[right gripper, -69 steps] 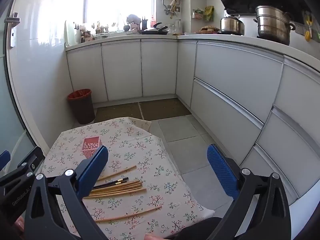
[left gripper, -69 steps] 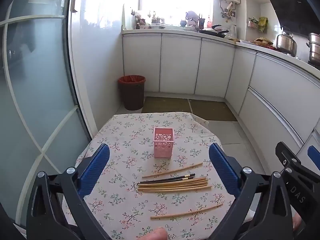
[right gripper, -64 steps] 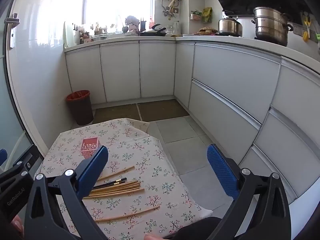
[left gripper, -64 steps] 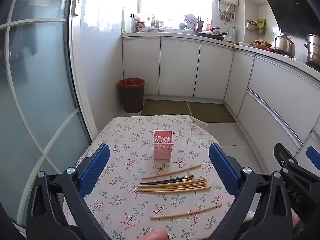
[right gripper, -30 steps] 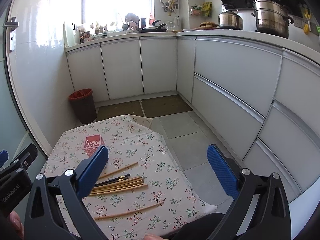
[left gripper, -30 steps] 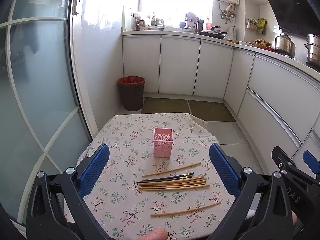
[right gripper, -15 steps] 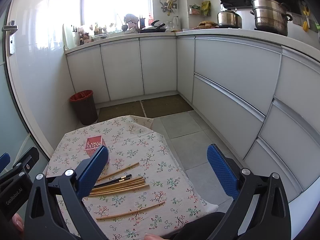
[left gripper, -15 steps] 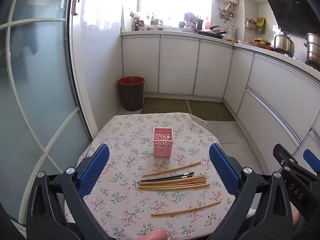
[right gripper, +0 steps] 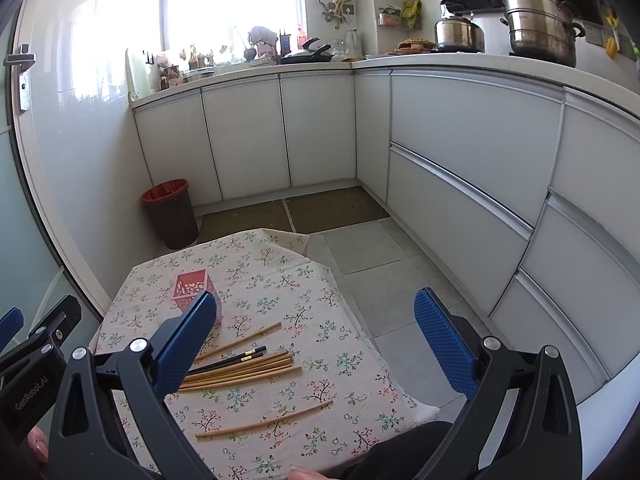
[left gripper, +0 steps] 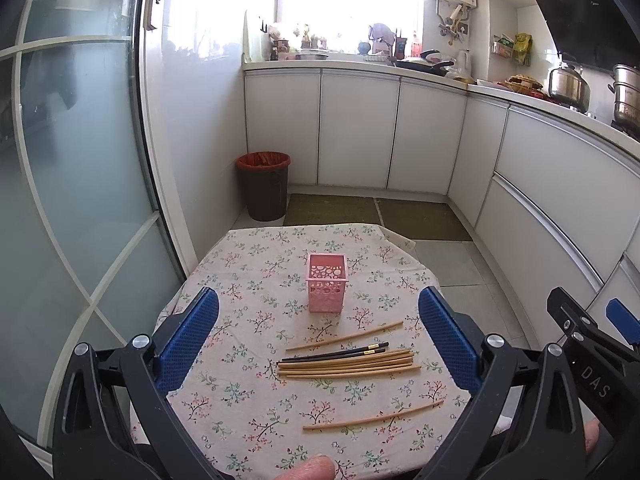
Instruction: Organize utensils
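Note:
A pink perforated utensil holder (left gripper: 327,288) stands upright and empty on the floral tablecloth (left gripper: 240,340); it also shows in the right wrist view (right gripper: 191,289). In front of it lie several wooden chopsticks in a bundle (left gripper: 348,366) with a black pair (left gripper: 336,353) on top, one loose chopstick (left gripper: 345,336) behind and one (left gripper: 374,417) nearer me. The bundle shows in the right wrist view (right gripper: 244,372) too. My left gripper (left gripper: 318,336) is open and empty above the table. My right gripper (right gripper: 314,340) is open and empty, to the right.
A brown bin with a red liner (left gripper: 266,184) stands on the floor beyond the table. White cabinets (left gripper: 360,132) run along the back and right. A glass door (left gripper: 72,200) is at the left. The table's right edge (right gripper: 360,328) drops to tiled floor.
Both grippers have drifted only slightly, the right one turning a little toward the table. The chopsticks and holder have not moved.

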`<state>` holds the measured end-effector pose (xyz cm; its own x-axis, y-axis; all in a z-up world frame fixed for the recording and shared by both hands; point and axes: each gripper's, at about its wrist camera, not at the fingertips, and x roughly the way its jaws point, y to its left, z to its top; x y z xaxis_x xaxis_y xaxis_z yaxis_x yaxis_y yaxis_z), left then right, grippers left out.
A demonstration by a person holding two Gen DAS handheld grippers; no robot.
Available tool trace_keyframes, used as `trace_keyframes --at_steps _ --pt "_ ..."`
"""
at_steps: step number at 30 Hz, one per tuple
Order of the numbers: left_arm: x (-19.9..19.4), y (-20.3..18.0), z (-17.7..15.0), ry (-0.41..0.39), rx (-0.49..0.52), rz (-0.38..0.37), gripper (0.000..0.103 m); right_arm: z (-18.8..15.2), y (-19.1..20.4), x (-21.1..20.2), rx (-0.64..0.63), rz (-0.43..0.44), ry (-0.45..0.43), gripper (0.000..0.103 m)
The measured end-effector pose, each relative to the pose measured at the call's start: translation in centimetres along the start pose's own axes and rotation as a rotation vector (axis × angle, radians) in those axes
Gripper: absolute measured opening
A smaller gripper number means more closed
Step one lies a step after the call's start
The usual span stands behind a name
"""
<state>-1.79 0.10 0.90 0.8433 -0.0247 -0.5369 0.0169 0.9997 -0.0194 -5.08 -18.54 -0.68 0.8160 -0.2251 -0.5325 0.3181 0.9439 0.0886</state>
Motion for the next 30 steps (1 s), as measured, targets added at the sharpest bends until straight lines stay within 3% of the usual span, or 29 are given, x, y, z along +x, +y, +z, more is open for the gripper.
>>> trace_keyframes --at_steps 30 --pt "0.3 -0.37 -0.25 0.018 0.011 0.007 0.096 -0.14 0.04 0.12 -0.003 0.0 0.011 0.096"
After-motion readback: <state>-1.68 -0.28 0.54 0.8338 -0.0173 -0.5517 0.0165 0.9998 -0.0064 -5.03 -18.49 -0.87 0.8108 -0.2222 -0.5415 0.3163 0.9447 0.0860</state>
